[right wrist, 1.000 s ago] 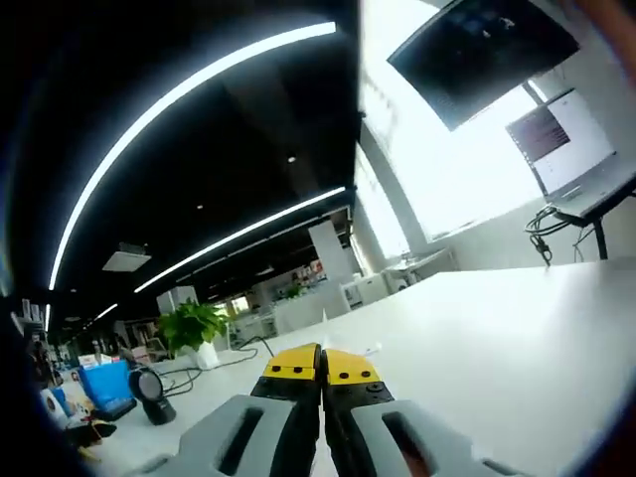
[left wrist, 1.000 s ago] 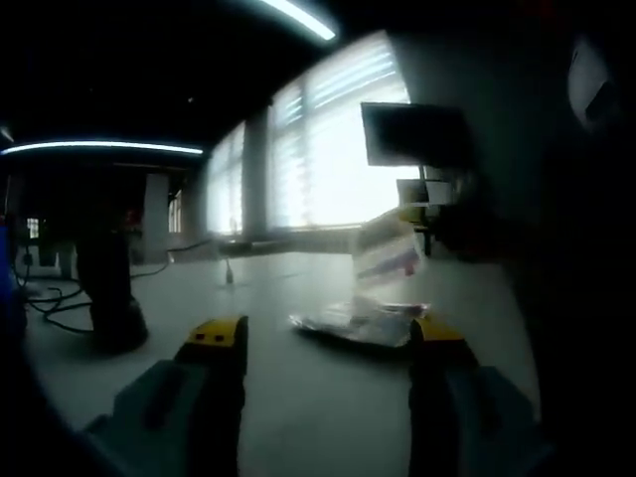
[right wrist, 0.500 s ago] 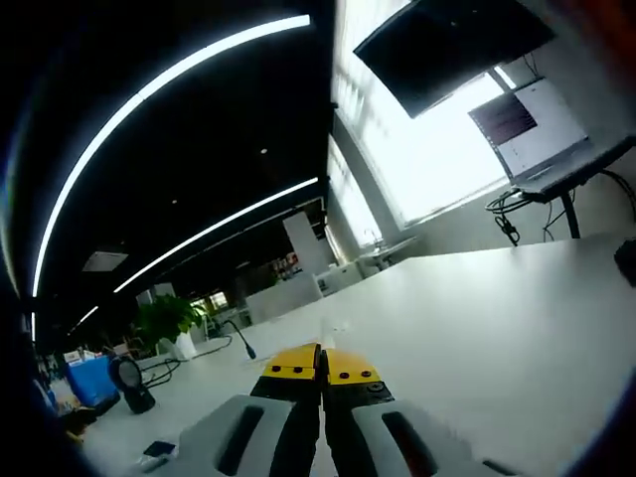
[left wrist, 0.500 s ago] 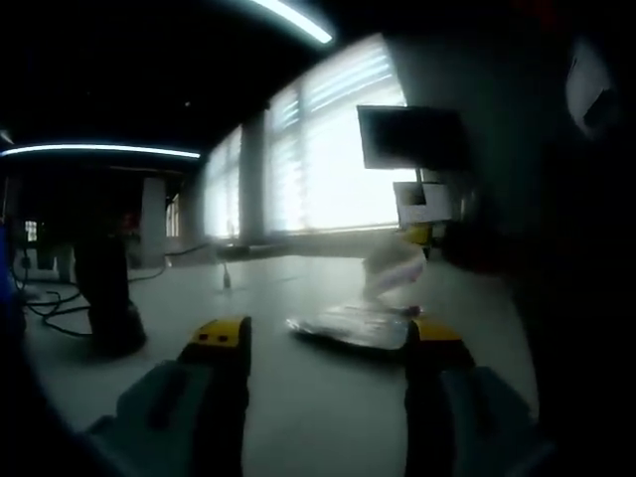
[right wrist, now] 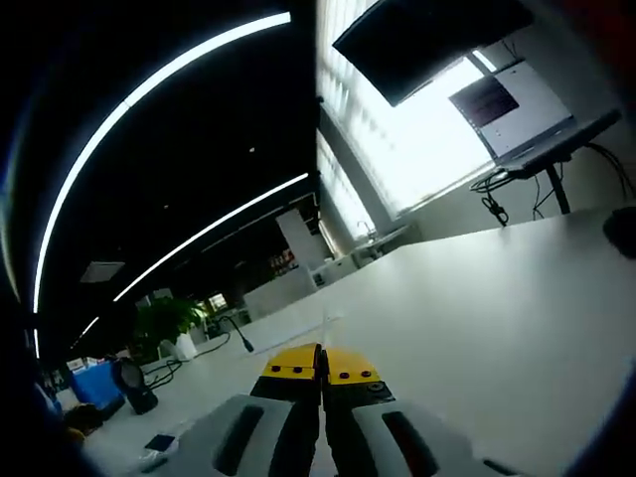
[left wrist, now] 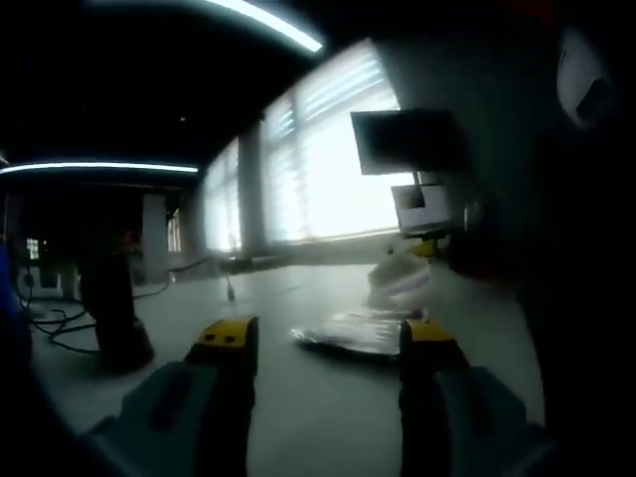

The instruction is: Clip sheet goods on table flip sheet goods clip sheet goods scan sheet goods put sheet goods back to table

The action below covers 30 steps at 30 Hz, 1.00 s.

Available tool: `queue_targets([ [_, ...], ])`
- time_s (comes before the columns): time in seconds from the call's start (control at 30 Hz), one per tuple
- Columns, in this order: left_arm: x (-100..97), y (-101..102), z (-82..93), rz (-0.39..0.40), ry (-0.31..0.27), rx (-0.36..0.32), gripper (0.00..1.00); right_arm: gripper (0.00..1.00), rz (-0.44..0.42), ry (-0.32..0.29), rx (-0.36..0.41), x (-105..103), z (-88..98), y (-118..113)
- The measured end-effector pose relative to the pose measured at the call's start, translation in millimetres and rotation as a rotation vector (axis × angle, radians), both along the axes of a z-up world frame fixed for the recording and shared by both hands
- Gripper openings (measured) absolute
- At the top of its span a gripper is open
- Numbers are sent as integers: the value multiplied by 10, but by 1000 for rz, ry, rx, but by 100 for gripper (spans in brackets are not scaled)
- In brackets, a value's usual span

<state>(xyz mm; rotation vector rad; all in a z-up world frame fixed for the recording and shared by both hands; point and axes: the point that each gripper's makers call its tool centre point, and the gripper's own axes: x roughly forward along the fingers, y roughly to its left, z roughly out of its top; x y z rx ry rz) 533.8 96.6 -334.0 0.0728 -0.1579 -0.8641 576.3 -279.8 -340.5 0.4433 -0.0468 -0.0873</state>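
Note:
A flat pile of silvery sheet packets (left wrist: pixel 350 334) lies on the white table (left wrist: pixel 298 417), just beyond my left gripper (left wrist: pixel 328 343). Its yellow-tipped jaws stand wide open, one on each side of the pile, holding nothing. Above the pile's far right end, a pale packet (left wrist: pixel 397 279) hangs tilted, held by my right gripper (left wrist: pixel 429 247), which comes in from the right. In the right gripper view, that gripper (right wrist: pixel 320 362) is shut, with a thin pale edge (right wrist: pixel 324 324) poking up past its tips.
A dark stand (left wrist: pixel 111 310) with cables sits at the table's left. A monitor (left wrist: pixel 405 141) and a laptop (left wrist: pixel 421 205) stand by the bright windows. In the right gripper view I see a plant (right wrist: pixel 164 320), a black round device (right wrist: pixel 129 384) and a dark object (right wrist: pixel 622 231).
The held packet has come down from upright to a low tilt just above the pile. The right gripper view has swung, and the left gripper has shifted slightly.

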Motion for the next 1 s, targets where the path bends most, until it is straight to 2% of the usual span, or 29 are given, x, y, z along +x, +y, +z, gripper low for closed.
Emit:
queue_targets([
  [0.07,5,1,-4,1,2,1,51,0,0,1,-14,-25,10,29],
  [0.2,17,21,-26,27,8,10,39,0,-3,5,-10,-45,30,46],
  [0.33,24,26,-27,26,14,5,42,0,-7,32,-62,-84,-31,81],
  [0.53,2,-8,-65,7,42,6,44,0,3,61,-5,-127,-92,45],
  [0.73,4,5,-41,7,43,-13,44,0,1,99,29,-185,-275,-24],
  [0.83,1,-10,-57,4,47,-6,44,0,5,100,29,-197,-251,-23],
  [1.0,18,0,-49,10,46,-12,45,0,9,113,73,-204,-292,-53],
])
